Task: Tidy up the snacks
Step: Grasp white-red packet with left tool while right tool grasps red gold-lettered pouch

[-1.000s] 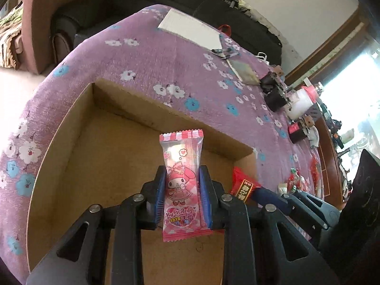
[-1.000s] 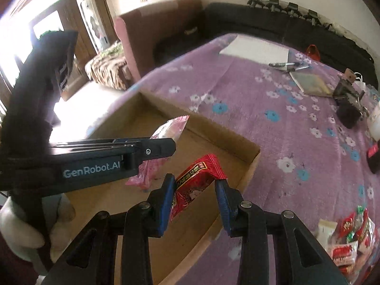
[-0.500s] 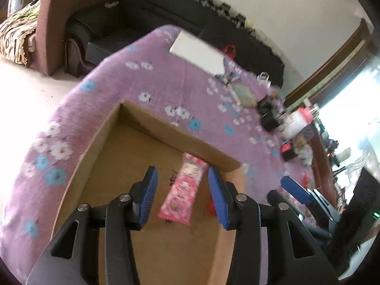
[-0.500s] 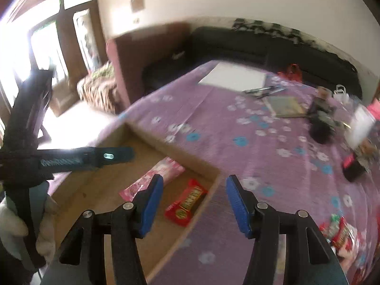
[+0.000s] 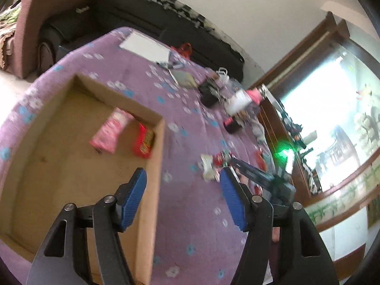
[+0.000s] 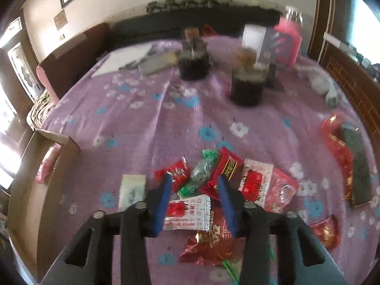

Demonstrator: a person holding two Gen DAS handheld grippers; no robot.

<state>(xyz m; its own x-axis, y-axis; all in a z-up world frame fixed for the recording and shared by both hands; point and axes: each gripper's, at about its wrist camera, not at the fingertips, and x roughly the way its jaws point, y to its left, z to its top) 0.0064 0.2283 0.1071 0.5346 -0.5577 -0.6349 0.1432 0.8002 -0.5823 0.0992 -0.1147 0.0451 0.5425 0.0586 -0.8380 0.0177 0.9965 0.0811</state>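
Note:
The cardboard box (image 5: 156, 166) lies at the left, with a pink snack packet (image 5: 110, 133) and a red snack bar (image 5: 143, 141) flat on its floor. My left gripper (image 5: 184, 197) hangs above the box's right wall, its jaws opening and nothing between them. My right gripper (image 6: 194, 190) hovers low over the loose snack pile (image 6: 228, 166) on the purple flowered cloth. Its jaws are closing. A white-and-red packet (image 6: 187, 212) and a green candy (image 6: 201, 171) lie between and below the pads, and I see no pad pressing on them. The box edge (image 6: 28, 190) shows at the left there.
Two black jars (image 6: 193, 64) (image 6: 247, 87), a pink bottle (image 6: 287, 40), a white sheet (image 6: 123, 59) and a notebook stand at the far side. A cream packet (image 6: 131, 190) lies left of the pile, red and dark packets (image 6: 356, 166) to the right. A black sofa lines the wall.
My left gripper let go of the pink packet into the box, opened, and rose to the right. My right gripper dropped the red bar in the box and swung over to the snack pile.

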